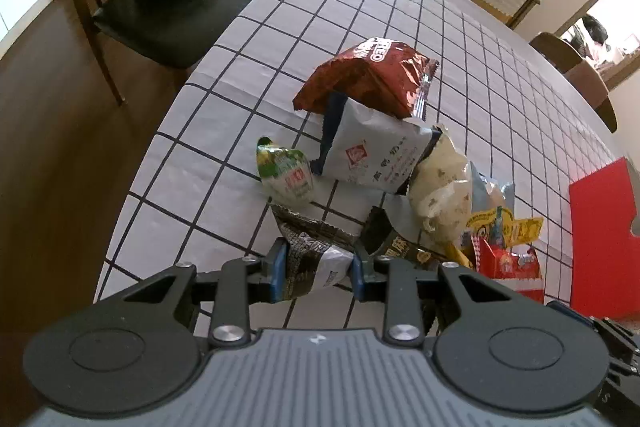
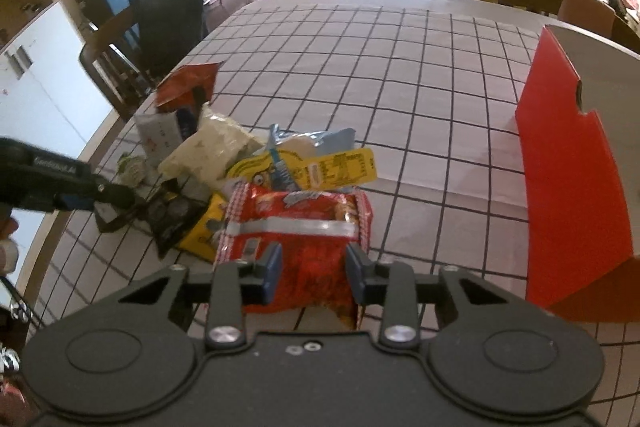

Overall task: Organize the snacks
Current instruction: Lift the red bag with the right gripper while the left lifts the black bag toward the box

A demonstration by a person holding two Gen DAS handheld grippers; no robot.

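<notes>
While both tongs grip packets at the near edge of the pile, the scene reads as follows.

Surface: a checked white cloth [image 1: 360, 11] covers it; the snacks lie heaped toward its near left part.

Left tongs [image 1: 319, 273]: clamped on a dark, silver-ended packet [image 1: 308, 259], blue pads pressing its two sides.

Right tongs [image 2: 314, 273]: closed on a red snack bag [image 2: 304, 239], one pad on each side of its lower half.

Red box [image 2: 572, 163]: stands open on the surface to the right of the pile, well apart from it; its red wall faces the camera and the pale inside shows above. Whether anything lies in it cannot be told from here.

Pile, far end: a brown foil bag [image 1: 368, 75] rests tilted on top of a white packet [image 1: 372, 151].

Pile, middle: a pale cream bag [image 1: 440, 187] leans against the white packet; a small green packet [image 1: 284, 171] lies just left of it.

Pile, near end: a yellow packet [image 2: 320, 167] lies just behind the red snack bag, touching it.

Chair [image 1: 160, 7]: dark seat, beside the surface's left edge.
</notes>
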